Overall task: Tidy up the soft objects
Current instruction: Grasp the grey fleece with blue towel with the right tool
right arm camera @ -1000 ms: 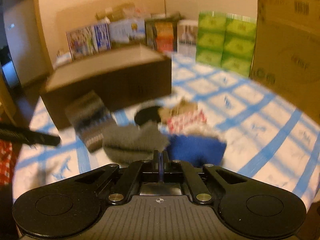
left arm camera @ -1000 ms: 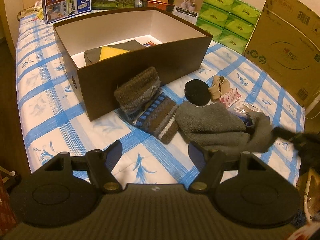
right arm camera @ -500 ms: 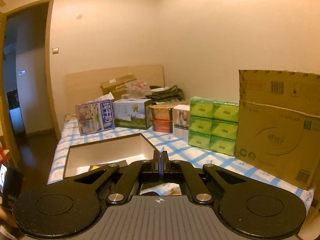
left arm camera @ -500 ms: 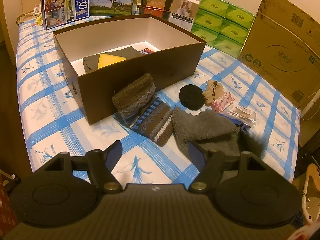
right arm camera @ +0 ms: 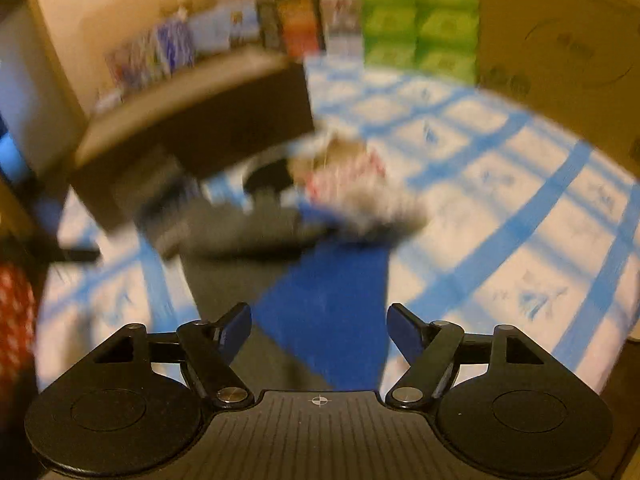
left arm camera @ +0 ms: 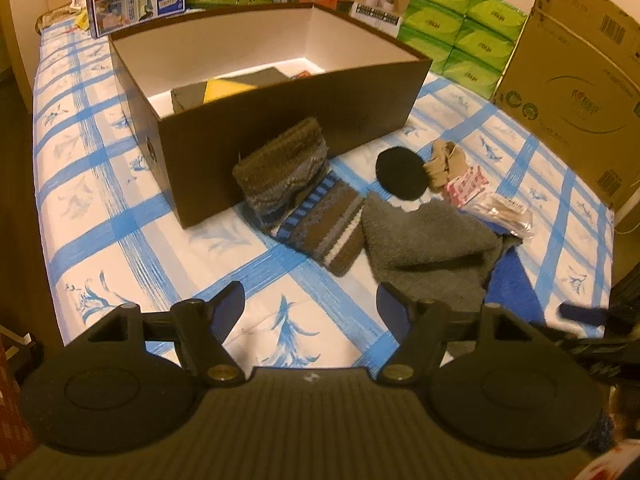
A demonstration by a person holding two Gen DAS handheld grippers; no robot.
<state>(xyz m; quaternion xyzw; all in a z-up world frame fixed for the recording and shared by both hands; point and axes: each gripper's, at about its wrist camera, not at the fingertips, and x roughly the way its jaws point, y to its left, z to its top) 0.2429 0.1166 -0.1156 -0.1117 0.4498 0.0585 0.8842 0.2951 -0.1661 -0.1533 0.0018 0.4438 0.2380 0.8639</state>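
The right tool (right arm camera: 319, 322) has just been opening its jaws; nothing is between them, and it points at the blue cloth (right arm camera: 332, 300). The left tool (left arm camera: 310, 306) is released too, empty. The socks (left arm camera: 304, 200) lie on the bed at 6 o'clock from the box (left arm camera: 280, 96). The right view is blurred, so a hasty grasp may also catch the grey towel (left arm camera: 424, 240).

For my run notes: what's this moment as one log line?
left gripper: open, empty | right gripper: just opened, empty, over blue cloth | brown box: holds folded items
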